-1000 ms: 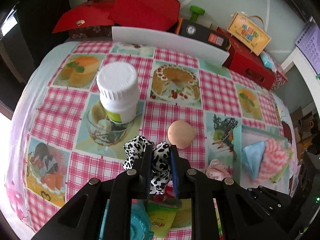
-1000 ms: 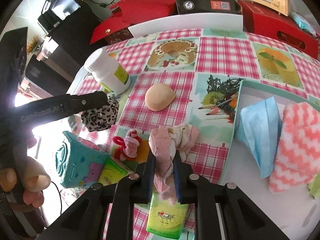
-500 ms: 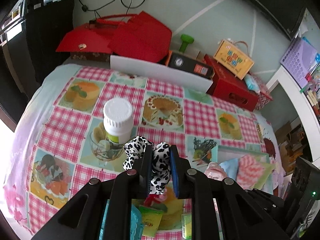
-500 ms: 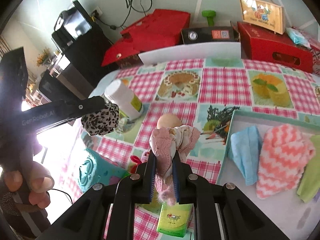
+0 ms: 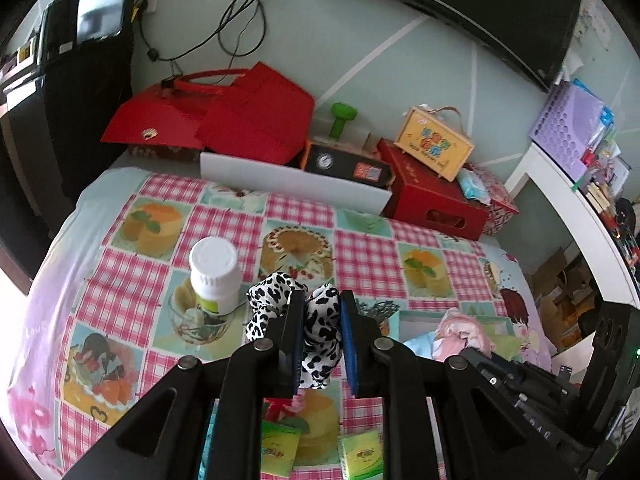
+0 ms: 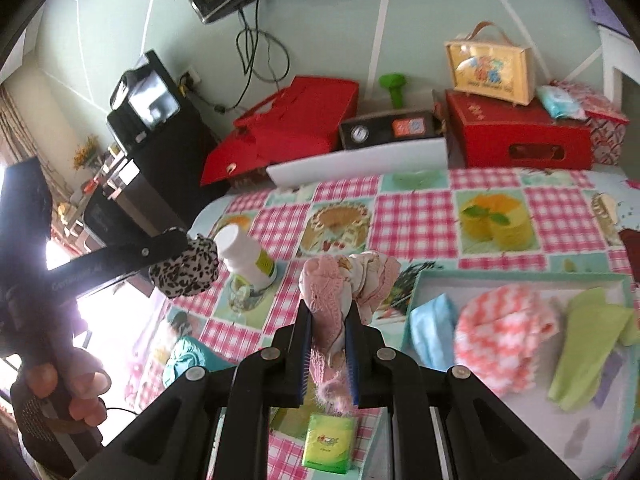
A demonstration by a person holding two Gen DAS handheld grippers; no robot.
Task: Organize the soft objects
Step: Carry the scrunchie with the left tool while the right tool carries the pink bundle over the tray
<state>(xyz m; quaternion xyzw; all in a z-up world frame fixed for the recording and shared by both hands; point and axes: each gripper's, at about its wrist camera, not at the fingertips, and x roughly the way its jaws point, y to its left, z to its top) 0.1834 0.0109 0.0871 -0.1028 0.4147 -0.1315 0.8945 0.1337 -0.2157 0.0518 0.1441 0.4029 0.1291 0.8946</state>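
Note:
My left gripper (image 5: 319, 304) is shut on a black-and-white spotted scrunchie (image 5: 316, 332) and holds it high above the table; it also shows in the right wrist view (image 6: 185, 268). My right gripper (image 6: 328, 312) is shut on a pink cloth bundle (image 6: 344, 284), also lifted, left of the teal-rimmed tray (image 6: 520, 278). The tray holds a blue cloth (image 6: 430, 330), a coral zigzag cloth (image 6: 504, 340) and a green cloth (image 6: 588, 340). The pink bundle shows in the left wrist view (image 5: 460, 330).
A white bottle (image 5: 214, 276) stands on the checkered tablecloth (image 5: 360, 248). Green packets (image 5: 358, 454) and a teal toy (image 6: 188, 360) lie near the front edge. Red boxes (image 5: 432, 196), a white board (image 5: 292, 184) and a black appliance (image 6: 152, 128) line the back.
Both grippers have risen well above the table with their cloths held. The right gripper has shifted toward the tray, and the green cloth has come into view.

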